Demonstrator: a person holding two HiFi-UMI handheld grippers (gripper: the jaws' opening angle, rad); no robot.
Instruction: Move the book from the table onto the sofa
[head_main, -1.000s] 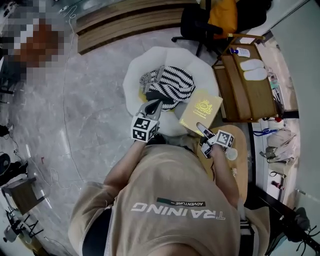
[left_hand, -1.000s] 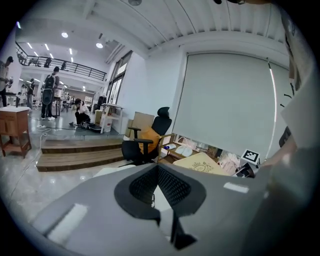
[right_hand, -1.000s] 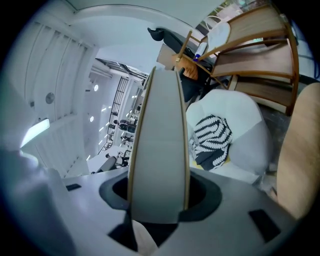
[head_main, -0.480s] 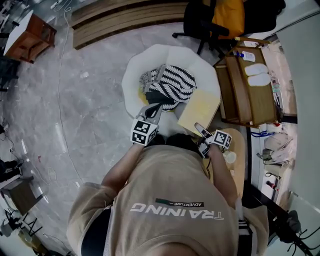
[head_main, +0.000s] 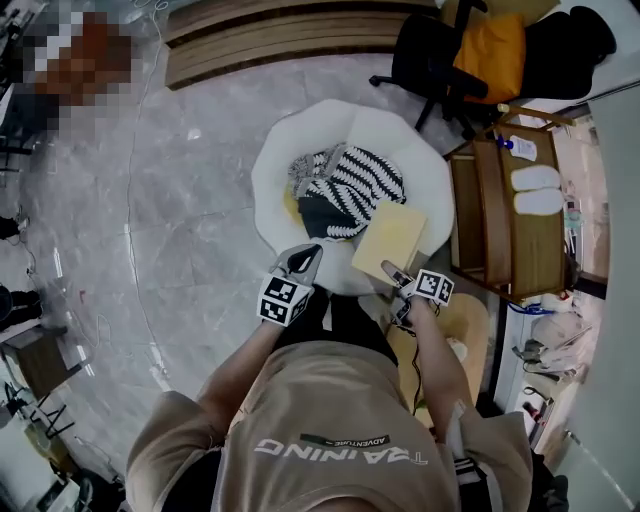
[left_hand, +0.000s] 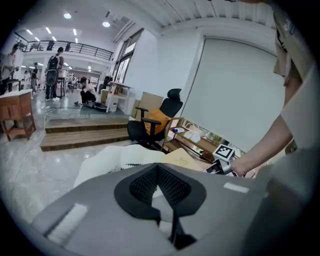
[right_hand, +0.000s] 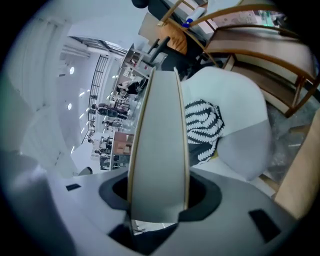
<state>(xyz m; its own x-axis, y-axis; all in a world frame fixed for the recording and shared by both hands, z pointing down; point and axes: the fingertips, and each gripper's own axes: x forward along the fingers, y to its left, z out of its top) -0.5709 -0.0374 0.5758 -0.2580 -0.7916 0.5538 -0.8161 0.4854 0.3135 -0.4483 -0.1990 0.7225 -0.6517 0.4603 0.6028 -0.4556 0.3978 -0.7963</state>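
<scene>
Over the sofa (head_main: 400, 135), we clamp the book (head_main: 390, 235) by its near edge in the right gripper (head_main: 392, 272), ready to lower; left gripper (head_main: 303, 259) closed, empty.

Setting: an open-plan lab or studio hall with a mock living corner staged inside it.

Landmark — a round white sofa (head_main: 420, 170), standing alone on a polished grey marbled floor (head_main: 190, 200).

- Beyond the sofa: broad wooden steps (head_main: 270, 40) and a black office chair (head_main: 420, 55).
- Right of it in the head view: an open wooden rack (head_main: 500, 240) holding white slippers (head_main: 538, 190).
- Far behind it, in the left gripper view — a railed mezzanine (left_hand: 75, 47), ceiling spotlights (left_hand: 67, 16), and people (left_hand: 52, 75) standing and sitting.
</scene>
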